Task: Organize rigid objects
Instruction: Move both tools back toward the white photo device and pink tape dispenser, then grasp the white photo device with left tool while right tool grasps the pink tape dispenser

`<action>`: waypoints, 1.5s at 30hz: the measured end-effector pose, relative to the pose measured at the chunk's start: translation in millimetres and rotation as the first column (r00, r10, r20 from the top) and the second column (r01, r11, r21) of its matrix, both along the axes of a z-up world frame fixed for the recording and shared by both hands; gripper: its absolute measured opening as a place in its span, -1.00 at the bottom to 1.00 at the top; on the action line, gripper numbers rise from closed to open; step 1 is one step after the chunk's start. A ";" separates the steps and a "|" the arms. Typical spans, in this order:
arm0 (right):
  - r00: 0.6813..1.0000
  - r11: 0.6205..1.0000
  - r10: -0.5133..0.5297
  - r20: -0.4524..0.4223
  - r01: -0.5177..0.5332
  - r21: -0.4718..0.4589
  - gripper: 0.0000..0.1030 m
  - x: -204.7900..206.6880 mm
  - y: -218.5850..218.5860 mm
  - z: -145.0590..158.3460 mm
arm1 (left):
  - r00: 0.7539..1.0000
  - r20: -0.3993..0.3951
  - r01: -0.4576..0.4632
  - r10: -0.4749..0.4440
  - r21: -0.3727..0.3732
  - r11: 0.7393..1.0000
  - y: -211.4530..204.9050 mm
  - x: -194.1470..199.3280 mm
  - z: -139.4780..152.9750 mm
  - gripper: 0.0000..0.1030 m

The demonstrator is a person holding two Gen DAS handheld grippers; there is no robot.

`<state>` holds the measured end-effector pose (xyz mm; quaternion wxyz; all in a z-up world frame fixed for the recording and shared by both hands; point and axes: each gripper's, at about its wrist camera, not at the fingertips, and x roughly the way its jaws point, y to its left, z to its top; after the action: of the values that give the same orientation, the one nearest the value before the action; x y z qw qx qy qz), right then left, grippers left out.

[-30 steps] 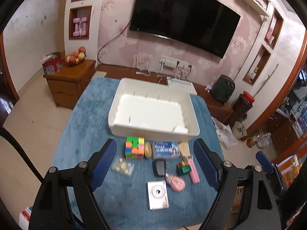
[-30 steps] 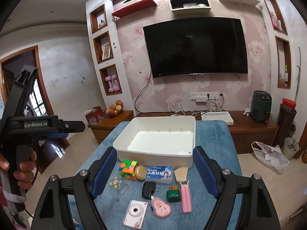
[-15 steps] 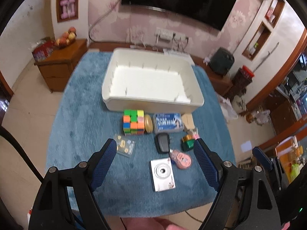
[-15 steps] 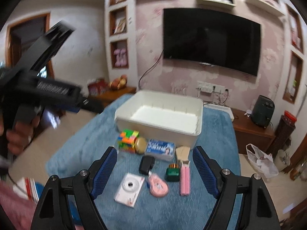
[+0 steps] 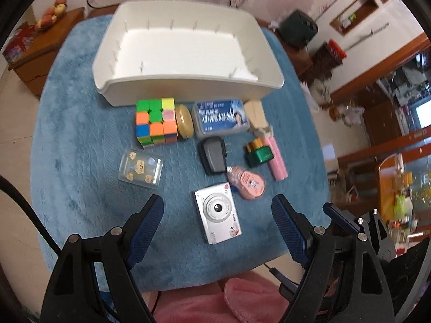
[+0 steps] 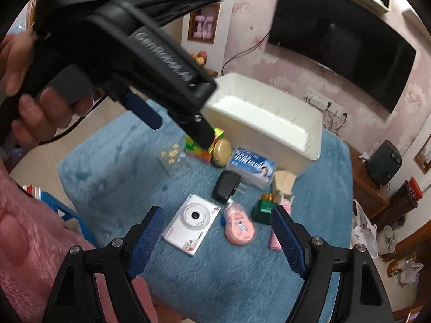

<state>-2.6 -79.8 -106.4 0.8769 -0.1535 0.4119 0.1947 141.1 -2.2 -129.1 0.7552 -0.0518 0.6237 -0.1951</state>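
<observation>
My left tool (image 5: 217, 215) hangs over the near edge of the counter (image 5: 80, 123), which is covered with a blue quilted cloth. Its jaws stand wide apart and hold nothing; the silver compact camera (image 5: 218, 212) lies on the cloth between the blue pads (image 5: 146, 226), untouched. My right tool (image 6: 217, 231) is likewise spread wide and empty, with that same camera and the pink correction-tape dispenser (image 6: 240, 227) lying just ahead of its fingers.

At the far side of the cloth sits the white plastic bin (image 5: 188, 80) with nothing inside. In a row against its near wall are the Rubik's cube (image 5: 156, 119), a round yellow tin (image 5: 184, 121) touching the cube, a clear box with a blue label (image 5: 221, 118), and a beige wooden piece (image 5: 256, 113). Nearer to me lie a clear case of small yellow shapes (image 5: 141, 167), a black plug adapter (image 5: 213, 154), a green holder of batteries (image 5: 259, 154) and a pink bar (image 5: 277, 161) beside it.

In the right wrist view my left hand (image 6: 29, 102) grips the left tool's handle at the upper left.
</observation>
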 end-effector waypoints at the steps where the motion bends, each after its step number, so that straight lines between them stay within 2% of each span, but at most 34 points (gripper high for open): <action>1: 1.000 1.000 -0.006 -0.015 0.006 -0.001 0.59 0.3 1.0 -4.2 | 1.000 -0.025 0.005 -0.005 0.004 1.000 -0.7 1.8 -5.6 0.64; 10: 0.996 0.999 -0.037 -0.081 0.035 -0.029 0.59 7.7 -4.5 -28.8 | 0.978 -0.208 0.031 -0.021 0.046 0.998 -9.4 10.0 -44.0 0.64; 13: 0.995 0.999 -0.007 -0.098 0.002 -0.049 0.59 8.2 -7.5 -40.2 | 0.964 -0.265 0.032 -0.011 0.072 0.997 -15.2 9.4 -56.6 0.64; 21: 0.991 0.997 0.065 -0.118 -0.070 -0.041 0.59 20.1 -26.0 -59.8 | 0.934 -0.353 0.002 0.058 0.168 0.986 -31.4 14.2 -81.0 0.64; 29: 0.972 0.975 0.218 -0.089 -0.222 -0.031 0.59 32.1 -38.7 -80.2 | 0.888 -0.426 -0.053 0.173 0.278 0.959 -36.4 23.0 -116.1 0.64; 34: 0.955 0.959 0.284 -0.088 -0.285 0.001 0.59 40.7 -40.3 -93.3 | 0.855 -0.461 -0.099 0.239 0.307 0.947 -27.6 29.8 -128.8 0.64; 38: 0.950 0.955 0.297 -0.096 -0.297 0.016 0.59 48.7 -43.0 -102.1 | 0.839 -0.470 -0.118 0.273 0.333 0.936 -24.1 31.7 -137.0 0.64; 42: 0.955 0.963 0.268 -0.129 -0.263 0.056 0.59 60.1 -49.4 -109.7 | 0.824 -0.478 -0.129 0.303 0.363 0.923 -21.1 29.8 -146.4 0.62; 45: 0.954 0.964 0.263 -0.147 -0.254 0.076 0.59 66.2 -52.4 -113.4 | 0.814 -0.488 -0.133 0.315 0.372 0.919 -20.0 31.3 -154.1 0.53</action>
<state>63.5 -132.2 -219.7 0.8129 -0.1658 0.4499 0.3305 172.4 -22.2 -283.2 0.5652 -0.0550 0.8228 0.0230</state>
